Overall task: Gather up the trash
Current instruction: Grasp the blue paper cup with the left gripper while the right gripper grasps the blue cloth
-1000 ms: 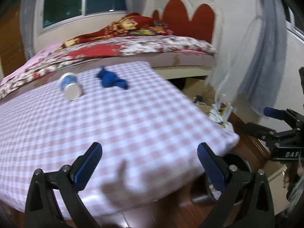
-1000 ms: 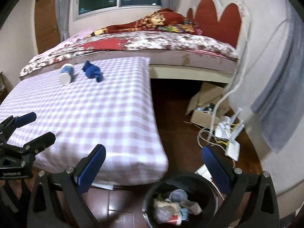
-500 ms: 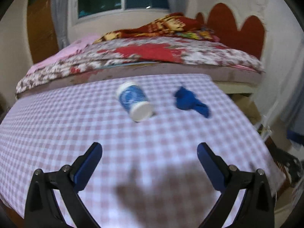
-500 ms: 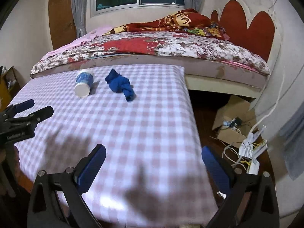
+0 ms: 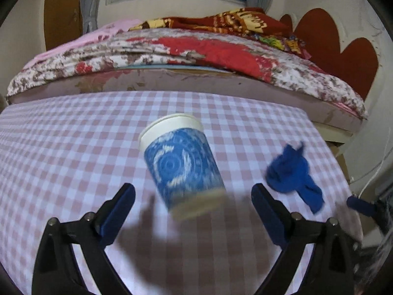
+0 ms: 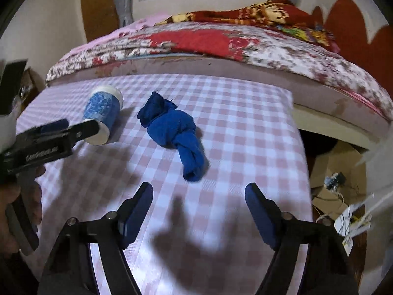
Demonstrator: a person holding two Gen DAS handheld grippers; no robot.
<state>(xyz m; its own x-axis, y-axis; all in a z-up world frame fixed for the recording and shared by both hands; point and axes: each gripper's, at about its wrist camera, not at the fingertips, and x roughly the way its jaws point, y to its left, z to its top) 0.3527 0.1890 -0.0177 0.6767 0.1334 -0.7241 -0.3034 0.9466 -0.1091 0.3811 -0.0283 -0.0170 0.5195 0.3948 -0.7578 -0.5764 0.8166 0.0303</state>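
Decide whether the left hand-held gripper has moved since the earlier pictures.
Yes. The left hand-held gripper has closed in on the lying blue-patterned paper cup, toward the floral-quilted bed.

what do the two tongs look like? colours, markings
Both tongs, left and right, match: black angular plastic arms with silver pivot bolts and long blue pads. The left body carries white lettering, too blurred to read. No cables or sleeves show.

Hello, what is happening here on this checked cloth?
A person holds a tool in each hand and is clearing trash from the checked cloth. The left tool is closing in around the tipped-over paper cup, jaws wide, not yet gripping it. The right tool is lined up on the knotted blue cloth, its jaws closing with nothing between them yet.
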